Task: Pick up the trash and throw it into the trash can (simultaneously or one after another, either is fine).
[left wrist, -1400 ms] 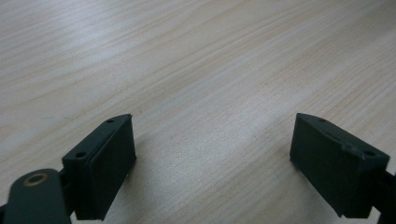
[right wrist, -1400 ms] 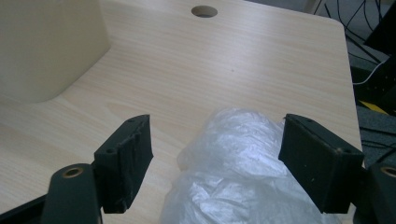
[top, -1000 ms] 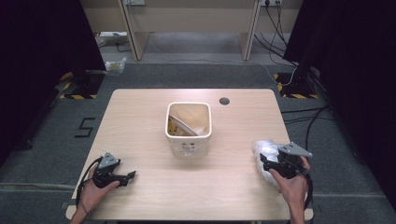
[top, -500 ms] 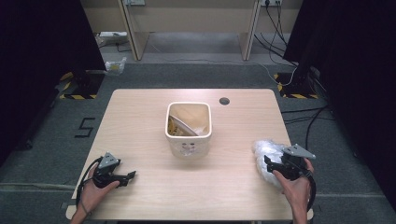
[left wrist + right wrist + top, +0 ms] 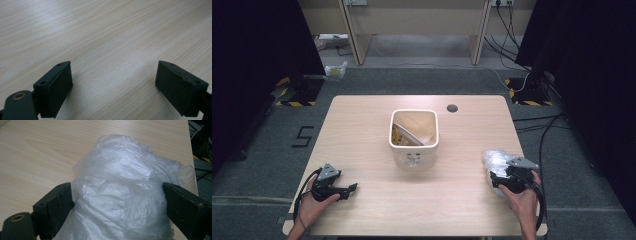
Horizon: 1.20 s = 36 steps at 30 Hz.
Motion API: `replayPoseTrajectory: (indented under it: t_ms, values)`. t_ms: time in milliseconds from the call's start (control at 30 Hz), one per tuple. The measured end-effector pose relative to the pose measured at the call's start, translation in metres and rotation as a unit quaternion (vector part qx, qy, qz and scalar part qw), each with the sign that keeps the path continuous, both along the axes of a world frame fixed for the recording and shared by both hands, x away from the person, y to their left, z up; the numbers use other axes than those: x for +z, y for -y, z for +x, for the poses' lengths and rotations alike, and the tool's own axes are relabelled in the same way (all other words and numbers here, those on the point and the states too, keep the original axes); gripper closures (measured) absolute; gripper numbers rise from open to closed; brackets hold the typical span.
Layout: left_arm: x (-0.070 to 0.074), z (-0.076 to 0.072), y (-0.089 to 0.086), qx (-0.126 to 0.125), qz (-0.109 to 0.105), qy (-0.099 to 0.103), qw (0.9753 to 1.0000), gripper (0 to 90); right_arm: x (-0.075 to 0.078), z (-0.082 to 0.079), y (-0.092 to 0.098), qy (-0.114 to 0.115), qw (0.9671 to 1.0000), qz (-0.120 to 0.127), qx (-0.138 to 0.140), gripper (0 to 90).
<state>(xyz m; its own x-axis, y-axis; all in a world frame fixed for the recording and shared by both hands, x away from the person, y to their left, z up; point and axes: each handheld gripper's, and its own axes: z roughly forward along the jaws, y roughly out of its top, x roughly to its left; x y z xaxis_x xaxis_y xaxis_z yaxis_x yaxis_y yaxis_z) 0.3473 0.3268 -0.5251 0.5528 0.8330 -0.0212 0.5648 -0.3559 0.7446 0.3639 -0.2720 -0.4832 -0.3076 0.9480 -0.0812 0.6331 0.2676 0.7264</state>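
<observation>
My right hand-held gripper [image 5: 117, 202] straddles the crumpled plastic bag [image 5: 125, 185], jaws spread wide; I should clamp deep for firm purchase, while the left hand-held gripper [image 5: 113, 85] rests released on the worktop [image 5: 362, 135].

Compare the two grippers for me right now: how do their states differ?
The left gripper has nothing between its jaws, just bare table; the right gripper straddles a crumpled clear plastic bag. The left sits at the table's near left, the right near the right edge. Both are wide open.
</observation>
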Motion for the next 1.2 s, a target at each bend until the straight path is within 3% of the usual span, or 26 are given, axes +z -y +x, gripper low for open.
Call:
replayPoseTrajectory:
  t_ms: [100, 233, 300, 333, 500, 667, 800, 933, 1200]
  values:
    - [0.000, 0.000, 0.000, 0.000, 0.000, 0.000, 1.0000, 13.2, -0.004, 0.002, -0.002, -0.006, 1.0000, -0.007, -0.003, 11.7]
    - [0.000, 0.000, 0.000, 0.000, 0.000, 0.000, 1.0000, 13.2, -0.009, 0.003, -0.003, -0.020, 0.9997, -0.010, -0.004, 20.0]
    - [0.000, 0.000, 0.000, 0.000, 0.000, 0.000, 1.0000, 13.2, -0.011, 0.003, -0.002, -0.027, 0.9996, -0.007, -0.005, 31.2]
    - [0.000, 0.000, 0.000, 0.000, 0.000, 0.000, 1.0000, 13.2, -0.011, 0.003, -0.002, -0.027, 0.9996, -0.007, -0.005, 31.2]
    - [0.000, 0.000, 0.000, 0.000, 0.000, 0.000, 1.0000, 13.2, -0.011, 0.001, 0.001, -0.026, 0.9996, 0.006, 0.005, 50.1]
    - [0.000, 0.000, 0.000, 0.000, 0.000, -0.001, 1.0000, 13.2, -0.005, -0.001, 0.003, -0.003, 0.9996, 0.016, 0.022, 67.6]
    - [0.000, 0.000, 0.000, 0.000, 0.000, -0.001, 1.0000, 13.2, 0.003, -0.002, -0.001, 0.020, 0.9989, 0.019, 0.037, 70.3]
    - [0.000, 0.000, 0.000, 0.000, 0.000, -0.001, 1.0000, 13.2, 0.021, -0.007, -0.006, 0.048, 0.9969, 0.036, 0.050, 70.4]
    - [0.000, 0.000, 0.000, 0.000, 0.000, -0.001, 1.0000, 13.2, 0.040, -0.010, -0.008, 0.078, 0.9935, 0.052, 0.064, 70.3]
